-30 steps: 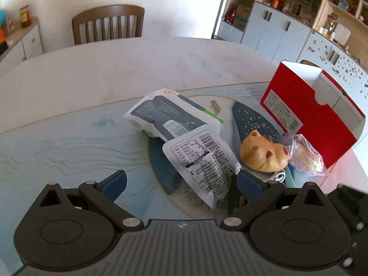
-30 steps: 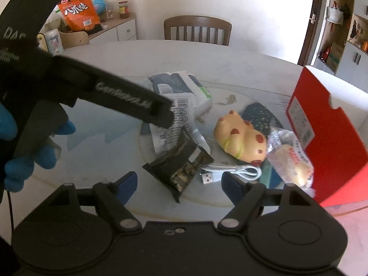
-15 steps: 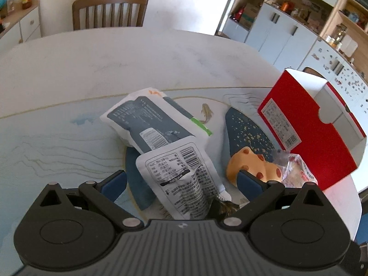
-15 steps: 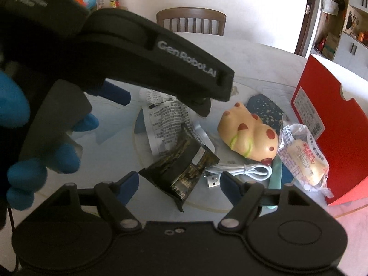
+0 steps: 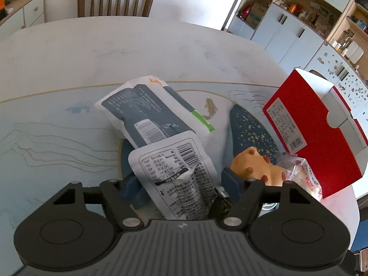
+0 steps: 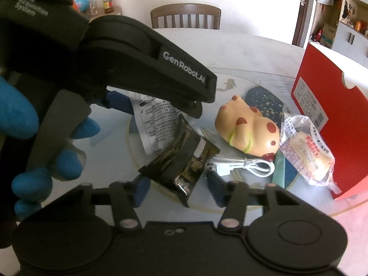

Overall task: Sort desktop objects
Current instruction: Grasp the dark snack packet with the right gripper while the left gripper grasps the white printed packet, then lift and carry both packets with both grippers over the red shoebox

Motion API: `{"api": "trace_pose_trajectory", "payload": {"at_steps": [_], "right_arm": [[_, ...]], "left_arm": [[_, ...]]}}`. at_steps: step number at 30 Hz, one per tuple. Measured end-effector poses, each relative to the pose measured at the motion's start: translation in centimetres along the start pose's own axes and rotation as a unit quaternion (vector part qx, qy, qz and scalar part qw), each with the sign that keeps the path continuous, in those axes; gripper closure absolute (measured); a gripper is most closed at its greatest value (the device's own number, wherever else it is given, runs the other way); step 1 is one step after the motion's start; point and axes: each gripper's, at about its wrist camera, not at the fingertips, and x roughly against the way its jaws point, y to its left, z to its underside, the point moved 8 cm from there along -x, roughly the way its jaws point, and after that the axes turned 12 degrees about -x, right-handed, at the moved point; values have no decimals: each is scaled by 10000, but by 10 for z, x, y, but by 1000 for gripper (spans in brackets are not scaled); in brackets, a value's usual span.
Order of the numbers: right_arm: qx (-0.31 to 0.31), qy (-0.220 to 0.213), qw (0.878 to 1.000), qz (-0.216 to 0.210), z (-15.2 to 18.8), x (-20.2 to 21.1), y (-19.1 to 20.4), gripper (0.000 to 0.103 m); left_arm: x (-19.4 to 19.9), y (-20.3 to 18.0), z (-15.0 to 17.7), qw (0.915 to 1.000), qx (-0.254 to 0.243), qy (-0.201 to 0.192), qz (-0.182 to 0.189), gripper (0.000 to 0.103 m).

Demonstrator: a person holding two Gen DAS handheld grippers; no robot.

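**Black handheld claws and blue gloves**

Each claw [image 5: 181,184] was matte black plastic, with two round housings, ribbed grey centre panel, silver pivot screws and dark blue finger pads [image 5: 231,181]. The right claw [image 6: 177,188] looked alike. The left claw's side carried white "GenRobot.AI" lettering. The person's hand [image 6: 34,142] wore a bright blue glove.

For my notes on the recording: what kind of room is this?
Probably a home dining room: a round table with a wooden chair behind it, and white cupboards with open shelves of household items.
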Motion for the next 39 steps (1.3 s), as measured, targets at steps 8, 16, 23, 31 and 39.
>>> {"api": "trace_pose_trajectory", "payload": {"at_steps": [8,16,23,31,39], "right_arm": [[78,6,10000,-29,3,6,0,72],[148,-95,9998,-23,5,18,-3,79],[163,-199,9997,-41,7,34,-5,81],[89,-274,9996,-76,4,46,-10,84],[66,-481,9988,-100,-6,71,-15,84]], "left_arm": [[7,1,2,9998,173,-37,95,47],[21,3,4,9993,289,-185,145,48],[35,3,7,9986,413,-271,213,48],[52,3,11,9978,497,-387,228,49],[70,-2,13,9972,505,-470,285,49]]}}
